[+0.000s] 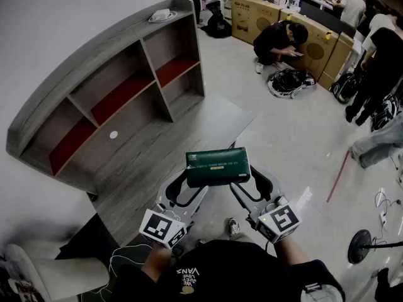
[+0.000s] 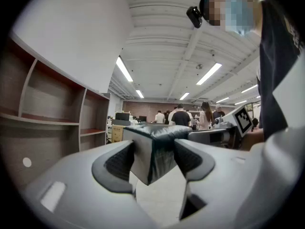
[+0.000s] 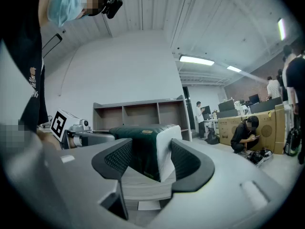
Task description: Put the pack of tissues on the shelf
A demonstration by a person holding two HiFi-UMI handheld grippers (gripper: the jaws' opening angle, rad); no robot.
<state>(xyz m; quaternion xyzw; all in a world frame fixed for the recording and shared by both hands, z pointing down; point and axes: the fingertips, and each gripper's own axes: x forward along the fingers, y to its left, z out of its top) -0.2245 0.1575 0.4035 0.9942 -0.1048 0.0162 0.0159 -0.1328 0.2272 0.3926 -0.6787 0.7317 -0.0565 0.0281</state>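
Between left claw (image 2: 155,160) and right claw (image 3: 152,160) hangs one clamped tissue pack (image 1: 218,165).

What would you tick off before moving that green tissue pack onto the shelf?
1. Left claw shut on the pack: ok.
2. Right claw shut on the pack's other end: ok.
3. Pack held level: ok, roughly.
4. Shelf compartments empty: ok.
5. Way to the shelf free: ok, only bare desktop lies between.
6. Pack fits a compartment: cannot tell.
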